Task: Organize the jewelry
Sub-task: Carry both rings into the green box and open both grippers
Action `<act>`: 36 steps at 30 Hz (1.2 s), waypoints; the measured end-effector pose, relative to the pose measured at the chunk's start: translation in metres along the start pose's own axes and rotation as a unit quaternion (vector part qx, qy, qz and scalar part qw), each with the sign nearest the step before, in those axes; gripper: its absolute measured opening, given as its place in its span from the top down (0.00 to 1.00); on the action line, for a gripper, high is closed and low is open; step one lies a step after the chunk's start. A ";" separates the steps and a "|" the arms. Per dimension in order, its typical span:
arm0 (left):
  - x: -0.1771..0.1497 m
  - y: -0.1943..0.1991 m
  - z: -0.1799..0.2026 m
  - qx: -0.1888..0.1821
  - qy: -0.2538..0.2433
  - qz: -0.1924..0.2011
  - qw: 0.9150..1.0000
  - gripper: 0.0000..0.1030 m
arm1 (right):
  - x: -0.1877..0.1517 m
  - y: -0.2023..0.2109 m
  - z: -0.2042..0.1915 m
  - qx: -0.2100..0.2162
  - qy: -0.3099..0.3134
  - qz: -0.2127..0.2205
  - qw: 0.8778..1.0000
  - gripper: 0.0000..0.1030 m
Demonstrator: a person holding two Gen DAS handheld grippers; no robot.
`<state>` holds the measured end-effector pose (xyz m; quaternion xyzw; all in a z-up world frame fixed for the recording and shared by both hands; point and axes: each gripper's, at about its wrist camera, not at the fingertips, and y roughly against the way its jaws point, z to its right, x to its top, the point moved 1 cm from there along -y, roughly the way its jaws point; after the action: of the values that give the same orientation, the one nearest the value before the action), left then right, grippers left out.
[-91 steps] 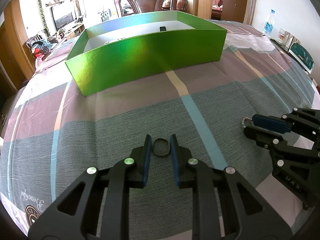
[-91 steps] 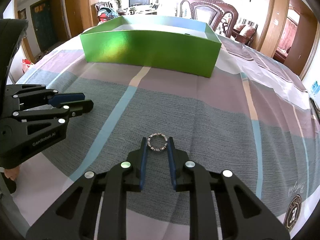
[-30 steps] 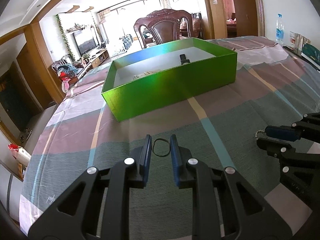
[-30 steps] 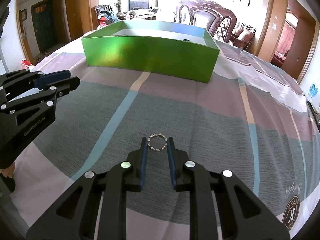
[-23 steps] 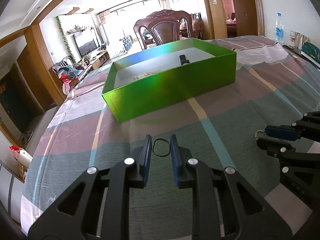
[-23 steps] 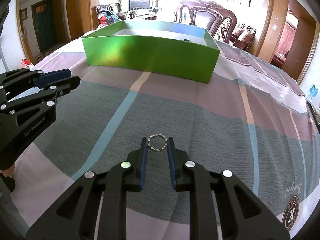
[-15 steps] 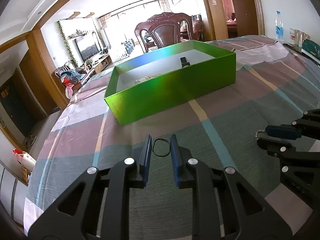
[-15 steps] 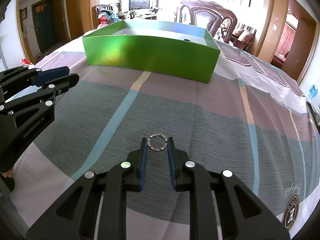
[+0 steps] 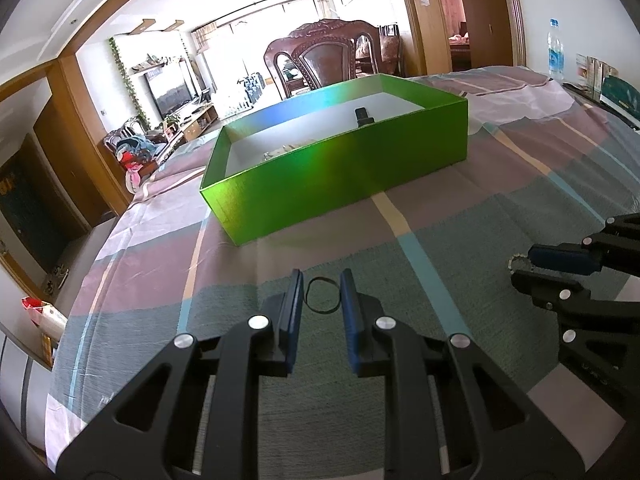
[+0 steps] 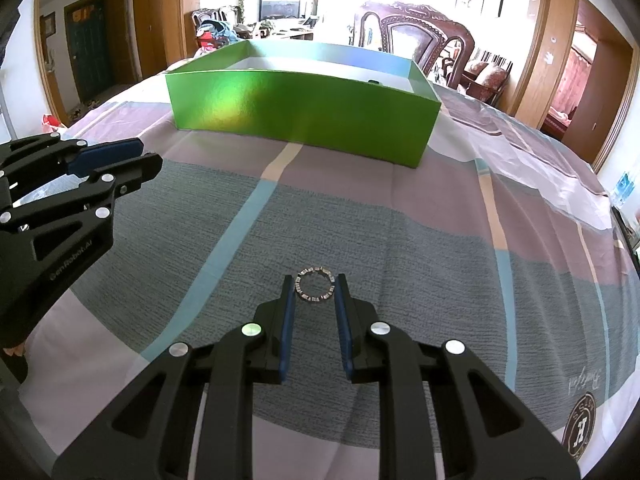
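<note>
My left gripper [image 9: 322, 280] is shut on a thin black ring [image 9: 323, 312], held flat between its blue pads above the plaid tablecloth [image 9: 460, 208]. My right gripper [image 10: 314, 280] is shut on a silver studded ring [image 10: 314, 300], also off the cloth. An open green box [image 9: 344, 168] stands farther back on the table, and the right wrist view shows the same green box [image 10: 304, 108]. Inside lie a small dark item [image 9: 363, 115] and some pale jewellery [image 9: 280, 151]. The right gripper [image 9: 520, 266] shows at the right of the left wrist view. The left gripper [image 10: 148, 158] shows at the left of the right wrist view.
A carved wooden chair [image 9: 332, 56] stands behind the box. A water bottle [image 9: 556, 54] and books [image 9: 616, 92] sit at the table's far right. The table's left edge [image 9: 100, 248] drops to the floor. A gloved hand [image 10: 12, 350] shows at the left.
Compared with three seconds ago, the left gripper is higher and more level, still carrying the black ring. Over the last second both grippers and rings have hardly shifted.
</note>
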<state>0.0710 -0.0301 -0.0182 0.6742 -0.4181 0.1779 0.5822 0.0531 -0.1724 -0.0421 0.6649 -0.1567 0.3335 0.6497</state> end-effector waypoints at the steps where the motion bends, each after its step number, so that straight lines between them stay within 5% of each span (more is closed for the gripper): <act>1: 0.000 0.000 0.000 -0.001 0.000 -0.001 1.000 0.81 | 0.000 0.000 0.000 0.000 0.000 0.000 1.000 0.81; 8: 0.004 -0.003 -0.007 -0.020 0.018 -0.013 1.000 0.81 | 0.003 0.006 0.004 -0.007 -0.012 0.010 1.000 0.81; 12: 0.020 0.006 -0.025 -0.041 0.045 -0.012 0.998 0.81 | 0.017 0.013 0.022 0.030 -0.060 -0.001 0.998 0.81; 19: 0.082 0.014 -0.069 -0.054 0.072 0.009 0.996 0.81 | 0.084 0.033 0.044 0.013 -0.051 0.033 0.998 0.81; 24: 0.131 -0.029 -0.086 -0.059 0.089 0.001 0.994 0.81 | 0.141 0.011 0.049 0.025 -0.057 0.046 0.997 0.81; 30: 0.141 -0.094 -0.082 -0.076 0.110 -0.050 0.990 0.81 | 0.175 -0.058 0.050 0.045 -0.092 0.005 0.995 0.81; 31: 0.140 -0.099 -0.083 -0.075 0.111 -0.054 0.990 0.79 | 0.176 -0.069 0.048 0.043 -0.093 -0.006 0.995 0.80; 32: 0.140 -0.105 -0.083 -0.076 0.115 -0.059 0.989 0.67 | 0.175 -0.076 0.048 0.043 -0.095 -0.012 0.994 0.79; 34: 0.139 -0.107 -0.085 -0.082 0.125 -0.055 0.987 0.43 | 0.170 -0.080 0.047 0.043 -0.100 -0.019 0.994 0.61; 36: 0.137 -0.101 -0.088 -0.083 0.132 -0.043 0.987 0.42 | 0.166 -0.073 0.049 0.048 -0.107 -0.011 0.993 0.54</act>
<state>0.2514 0.0005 0.0399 0.6113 -0.3215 0.2046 0.6936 0.2330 -0.1751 0.0128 0.7292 -0.2015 0.2601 0.6000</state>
